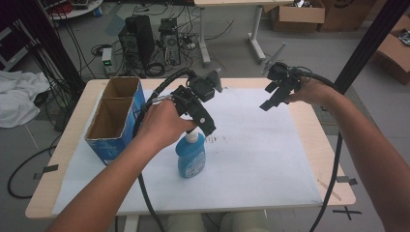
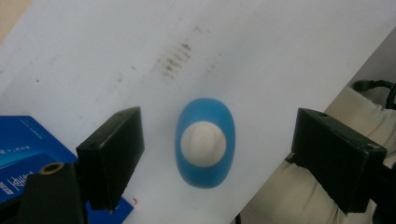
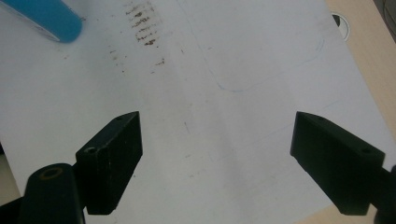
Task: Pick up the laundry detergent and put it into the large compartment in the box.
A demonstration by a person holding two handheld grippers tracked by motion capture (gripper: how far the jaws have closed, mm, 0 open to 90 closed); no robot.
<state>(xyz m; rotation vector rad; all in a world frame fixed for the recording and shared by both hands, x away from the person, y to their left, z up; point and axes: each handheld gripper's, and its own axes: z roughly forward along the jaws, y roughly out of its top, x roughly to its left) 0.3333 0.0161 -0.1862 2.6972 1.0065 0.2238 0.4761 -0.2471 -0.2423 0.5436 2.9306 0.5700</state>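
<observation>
A: Blue bottle [image 1: 191,157] with white cap stands upright on the white sheet [image 1: 261,159], roughly centre of the worktop [image 1: 316,140], at 3 o'clock of the blue carton [image 1: 116,118].
B: Left tool [image 2: 219,154]?
A: Directly above the cap, jaws wide, one each side of the bottle, not touching.
B: Right tool [image 1: 270,99]?
A: Up at 1 o'clock from the bottle, well apart. Jaws wide, nothing between them, bare sheet with brown smudges [image 3: 142,25] below.
</observation>
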